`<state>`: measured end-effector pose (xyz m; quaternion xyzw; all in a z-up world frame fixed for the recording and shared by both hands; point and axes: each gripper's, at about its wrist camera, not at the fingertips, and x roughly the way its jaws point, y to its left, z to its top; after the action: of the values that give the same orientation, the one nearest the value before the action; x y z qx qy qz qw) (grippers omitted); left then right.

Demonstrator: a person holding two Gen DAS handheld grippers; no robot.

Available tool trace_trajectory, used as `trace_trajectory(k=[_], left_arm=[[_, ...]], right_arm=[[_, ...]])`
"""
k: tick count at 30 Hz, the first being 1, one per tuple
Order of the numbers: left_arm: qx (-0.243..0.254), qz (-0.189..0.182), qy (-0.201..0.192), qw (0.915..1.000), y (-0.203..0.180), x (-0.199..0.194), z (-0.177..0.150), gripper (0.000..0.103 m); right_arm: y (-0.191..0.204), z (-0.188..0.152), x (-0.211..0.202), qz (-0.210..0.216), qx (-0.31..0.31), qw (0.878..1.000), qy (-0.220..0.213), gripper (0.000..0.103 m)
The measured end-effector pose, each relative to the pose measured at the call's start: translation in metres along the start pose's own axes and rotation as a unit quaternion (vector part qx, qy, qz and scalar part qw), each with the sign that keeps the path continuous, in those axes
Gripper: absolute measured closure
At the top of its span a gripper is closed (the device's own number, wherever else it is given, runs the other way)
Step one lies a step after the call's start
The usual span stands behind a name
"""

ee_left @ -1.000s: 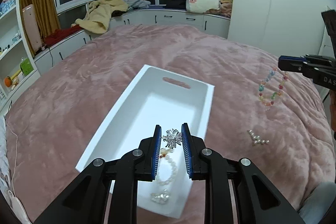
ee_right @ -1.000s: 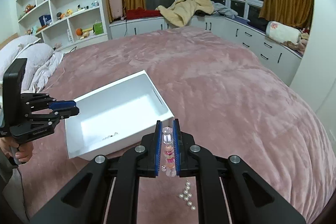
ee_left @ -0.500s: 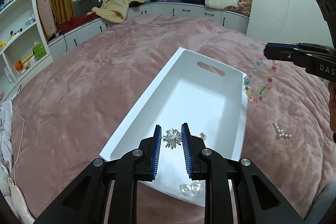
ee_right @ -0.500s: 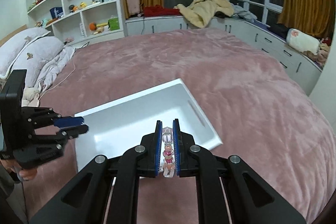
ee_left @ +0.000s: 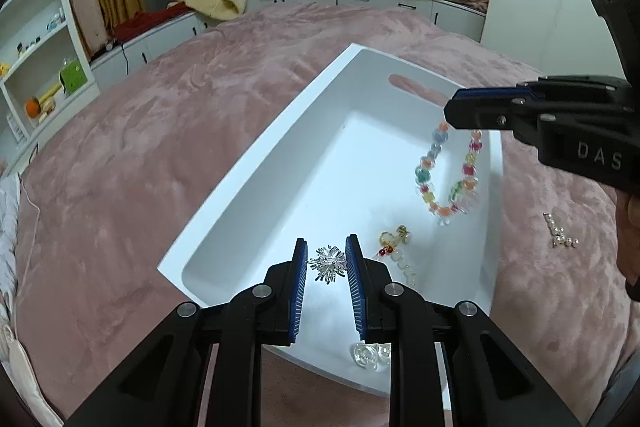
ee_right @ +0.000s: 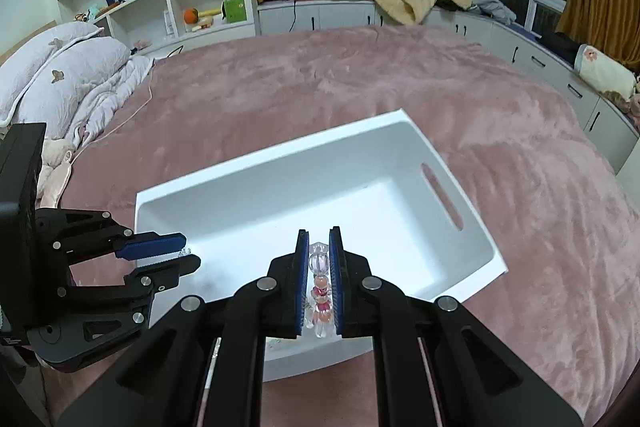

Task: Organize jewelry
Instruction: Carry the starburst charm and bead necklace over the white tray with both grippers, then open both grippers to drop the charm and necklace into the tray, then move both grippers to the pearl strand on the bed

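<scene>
white tray (ee_left: 256, 163) below both loads; left gripper (ee_left: 326, 259) pinching brooch (ee_left: 330, 264), right gripper (ee_right: 319, 259) clamped on bead bracelet (ee_left: 448, 175); risk: dangling loop snagging rim, spilling onto blanket (ee_left: 120, 167).

Bin (ee_left: 256, 183) on bed (ee_left: 140, 155); brooch (ee_left: 330, 264) & bracelet (ee_left: 404, 259) in it; pearl piece (ee_left: 560, 231) right of bin, on bed.

Black angular left gripper (ee_left: 326, 259), blue ribbed fingers (ee_left: 300, 291), silver screws, right gripper (ee_right: 319, 255) lettered "DAS"
</scene>
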<state>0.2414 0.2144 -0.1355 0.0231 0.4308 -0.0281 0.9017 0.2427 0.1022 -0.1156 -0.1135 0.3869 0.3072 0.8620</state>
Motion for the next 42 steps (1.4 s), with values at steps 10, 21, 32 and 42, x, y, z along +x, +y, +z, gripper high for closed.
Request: trace_trajectory(k=[10, 21, 32, 42], left_arm=[[-0.013, -0.006, 0.021, 0.9997, 0.004, 0.019, -0.010, 0.077], [-0.013, -0.024, -0.027, 0.9992, -0.004, -0.006, -0.008, 0.010], [0.013, -0.065, -0.055, 0.9963, -0.052, -0.032, -0.010, 0.003], [0.041, -0.114, -0.067, 0.9904, -0.113, -0.044, -0.005, 0.003]], right_arm=[[0.006, -0.008, 0.022, 0.004, 0.013, 1.000, 0.021, 0.089], [-0.027, -0.003, -0.021, 0.005, 0.077, 0.996, -0.038, 0.005], [-0.089, -0.037, -0.086, -0.031, 0.109, 0.993, -0.034, 0.005], [-0.144, -0.096, -0.153, -0.075, 0.136, 0.987, -0.032, 0.005]])
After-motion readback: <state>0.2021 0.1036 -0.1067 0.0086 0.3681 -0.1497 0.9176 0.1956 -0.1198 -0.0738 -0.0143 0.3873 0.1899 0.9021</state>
